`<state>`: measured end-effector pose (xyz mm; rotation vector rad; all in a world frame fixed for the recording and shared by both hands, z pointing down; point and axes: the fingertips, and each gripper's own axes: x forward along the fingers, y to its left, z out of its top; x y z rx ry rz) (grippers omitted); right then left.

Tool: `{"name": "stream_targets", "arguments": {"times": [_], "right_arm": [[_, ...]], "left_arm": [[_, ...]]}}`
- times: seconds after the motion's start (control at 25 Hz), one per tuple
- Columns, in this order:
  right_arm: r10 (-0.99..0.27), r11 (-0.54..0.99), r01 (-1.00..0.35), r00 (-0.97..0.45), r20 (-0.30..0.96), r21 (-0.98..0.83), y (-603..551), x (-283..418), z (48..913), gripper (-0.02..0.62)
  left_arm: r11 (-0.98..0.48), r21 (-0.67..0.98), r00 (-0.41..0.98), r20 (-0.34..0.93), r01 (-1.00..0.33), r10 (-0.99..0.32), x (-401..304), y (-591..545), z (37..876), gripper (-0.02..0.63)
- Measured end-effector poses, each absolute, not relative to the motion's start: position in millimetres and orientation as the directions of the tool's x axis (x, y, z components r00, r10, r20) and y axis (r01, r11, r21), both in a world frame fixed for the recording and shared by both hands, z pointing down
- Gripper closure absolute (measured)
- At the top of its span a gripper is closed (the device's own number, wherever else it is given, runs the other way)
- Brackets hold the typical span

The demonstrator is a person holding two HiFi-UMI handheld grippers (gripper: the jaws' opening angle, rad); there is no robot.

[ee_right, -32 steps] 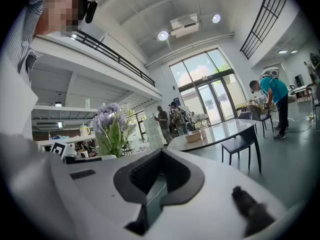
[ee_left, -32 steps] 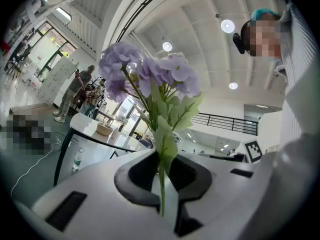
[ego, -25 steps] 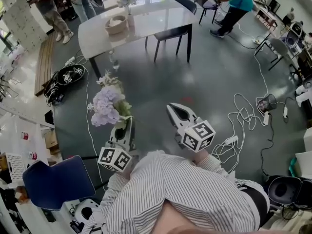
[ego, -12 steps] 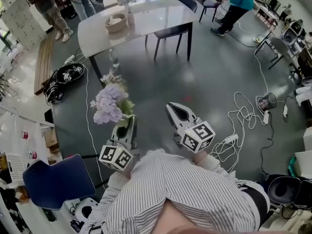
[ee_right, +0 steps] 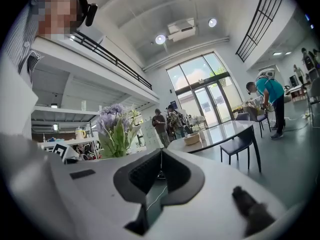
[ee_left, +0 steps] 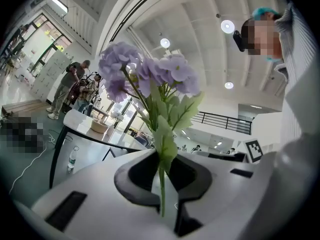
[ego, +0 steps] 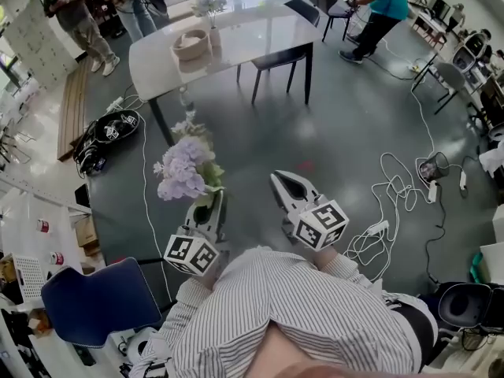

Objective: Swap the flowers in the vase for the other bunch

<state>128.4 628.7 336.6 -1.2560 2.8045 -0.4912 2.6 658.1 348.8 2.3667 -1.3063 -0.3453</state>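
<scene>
Pinching purple flowers [ego: 183, 172], left gripper [ego: 211, 203] jaws; right gripper [ego: 280, 179] jaws together, empty; open floor [ego: 339, 124] before table [ego: 260, 31]

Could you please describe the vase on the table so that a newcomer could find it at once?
Start at the white table at the far end of the grey floor. Near its left end in the head view, the vase stands right beside a round tan basket. It is the tall, slim one topped with pale flowers, whereas the basket is low and wide.
</scene>
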Motion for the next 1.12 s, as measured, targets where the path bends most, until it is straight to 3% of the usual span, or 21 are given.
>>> {"name": "stream_targets", "arguments": {"times": [0.76,1.12], "right_arm": [[-0.716,0.618,-0.709,-0.686,0.131,-0.338,603.2,101.7,365.1,0.578],[-0.695,0.648,-0.688,-0.709,0.114,-0.328,494.1,96.3,359.0,0.578]], "left_arm": [[-0.465,0.493,0.529,-0.011,-0.735,-0.849,-15.2,623.3,368.7,0.555],[-0.449,0.473,0.506,-0.007,-0.758,-0.862,-14.9,524.9,365.5,0.555]]}}
